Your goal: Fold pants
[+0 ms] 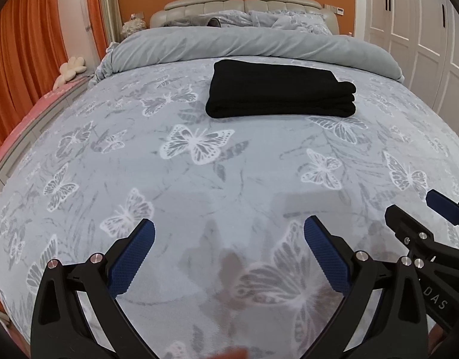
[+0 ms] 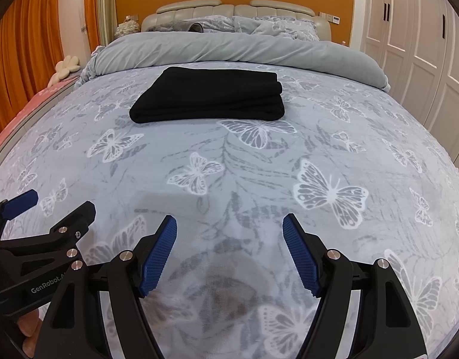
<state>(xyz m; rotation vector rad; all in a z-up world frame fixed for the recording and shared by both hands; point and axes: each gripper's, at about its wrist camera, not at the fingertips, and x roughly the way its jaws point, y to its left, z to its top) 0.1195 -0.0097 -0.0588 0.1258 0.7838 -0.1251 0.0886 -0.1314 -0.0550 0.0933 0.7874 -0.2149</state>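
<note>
Black pants (image 1: 278,89) (image 2: 210,97) lie folded into a thick rectangular stack on the butterfly-print bedspread (image 1: 199,179) (image 2: 259,179), far ahead of both grippers. My left gripper (image 1: 229,224) hovers over the near part of the bed, open, with nothing between its blue pads. My right gripper (image 2: 229,221) stands open beside it, also empty. Each gripper shows in the other's view: the right gripper (image 1: 414,206) at the lower right, the left gripper (image 2: 62,202) at the lower left. Neither touches the pants.
A rolled grey duvet (image 1: 259,45) lies across the bed behind the pants, with pillows and a padded headboard (image 1: 244,6) beyond. Orange curtains (image 1: 26,59) hang at the left, white wardrobe doors (image 1: 423,45) at the right. A flower-shaped cushion (image 1: 72,67) sits by the left bed edge.
</note>
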